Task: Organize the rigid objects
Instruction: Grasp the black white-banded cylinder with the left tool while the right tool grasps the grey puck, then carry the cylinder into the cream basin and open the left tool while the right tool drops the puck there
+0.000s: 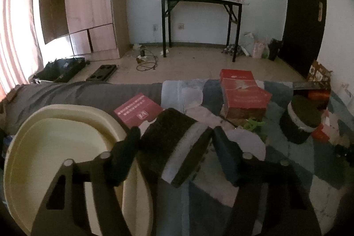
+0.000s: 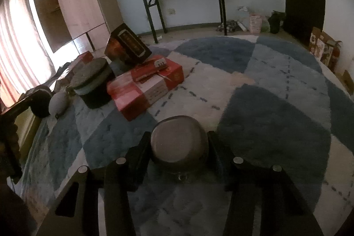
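Cream basin (image 1: pixel 33 143) waits leftmost; the left gripper (image 1: pixel 174 147) pinches a dark, white-banded round tin (image 1: pixel 177 147) beside it. The right gripper (image 2: pixel 178 147) clamps a metal bowl (image 2: pixel 179 143) on the rug (image 2: pixel 276 114). Grasping looks done; next, lift both into the basin.

The right gripper (image 2: pixel 179 147) is straddling an upturned metal bowl (image 2: pixel 179 143) on the rug (image 2: pixel 276 107), jaws touching both sides; red boxes (image 2: pixel 143 85) are lying beyond the bowl.
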Demonstrator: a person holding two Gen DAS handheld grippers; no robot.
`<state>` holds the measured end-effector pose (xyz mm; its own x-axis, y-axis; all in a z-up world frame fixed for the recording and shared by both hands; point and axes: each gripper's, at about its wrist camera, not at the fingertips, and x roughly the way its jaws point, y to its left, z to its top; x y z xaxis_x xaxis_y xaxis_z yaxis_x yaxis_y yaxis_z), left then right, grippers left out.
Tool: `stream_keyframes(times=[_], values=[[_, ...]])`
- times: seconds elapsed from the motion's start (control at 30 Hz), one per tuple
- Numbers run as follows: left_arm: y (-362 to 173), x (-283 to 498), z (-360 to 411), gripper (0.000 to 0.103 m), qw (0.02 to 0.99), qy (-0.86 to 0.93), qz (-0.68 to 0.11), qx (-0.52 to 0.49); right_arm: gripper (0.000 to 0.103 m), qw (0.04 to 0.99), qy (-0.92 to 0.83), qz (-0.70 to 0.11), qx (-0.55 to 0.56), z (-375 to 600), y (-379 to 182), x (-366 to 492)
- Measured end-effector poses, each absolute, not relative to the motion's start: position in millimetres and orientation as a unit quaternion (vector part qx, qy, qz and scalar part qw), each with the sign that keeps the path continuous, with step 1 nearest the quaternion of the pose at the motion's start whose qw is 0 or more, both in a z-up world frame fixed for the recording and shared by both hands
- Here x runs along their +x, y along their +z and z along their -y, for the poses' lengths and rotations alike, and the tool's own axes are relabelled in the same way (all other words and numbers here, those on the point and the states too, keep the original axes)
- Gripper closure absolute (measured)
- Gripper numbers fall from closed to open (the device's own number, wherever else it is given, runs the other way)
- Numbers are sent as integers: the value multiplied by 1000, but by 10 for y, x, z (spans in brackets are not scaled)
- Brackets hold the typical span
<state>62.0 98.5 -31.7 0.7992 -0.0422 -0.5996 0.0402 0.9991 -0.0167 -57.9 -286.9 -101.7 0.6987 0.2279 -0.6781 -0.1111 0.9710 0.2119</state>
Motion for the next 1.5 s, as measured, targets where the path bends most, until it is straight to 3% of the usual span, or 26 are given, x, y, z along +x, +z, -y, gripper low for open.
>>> stream_keyframes(times=[0.43, 0.5, 0.77, 0.93, 1.1, 1.33, 1.5], values=[[-393, 635, -868, 37, 936, -28, -349, 25, 54, 915, 107, -379, 91, 2882, -1028, -577], [-356, 634, -977, 39, 936, -27, -352, -14, 54, 915, 107, -378, 93, 2887, -1027, -576], [257, 164, -1742, 40, 958, 47, -268, -86, 54, 927, 135, -344, 63, 2621, -650, -747], [245, -37, -2409, 40, 943, 121, -261, -164, 54, 918, 255, -302, 22, 1798, -87, -815], [-67, -16, -2784, 40, 915, 189, -317, -162, 54, 862, 413, -291, -48, 467, 190, -649], [-366, 9, -3038, 40, 888, 227, -349, -195, 54, 792, 475, -358, -137, -940, -386, -398], [-411, -76, -3173, 41, 881, 254, -334, -219, 54, 775, 489, -359, -179, -1511, -568, -302]])
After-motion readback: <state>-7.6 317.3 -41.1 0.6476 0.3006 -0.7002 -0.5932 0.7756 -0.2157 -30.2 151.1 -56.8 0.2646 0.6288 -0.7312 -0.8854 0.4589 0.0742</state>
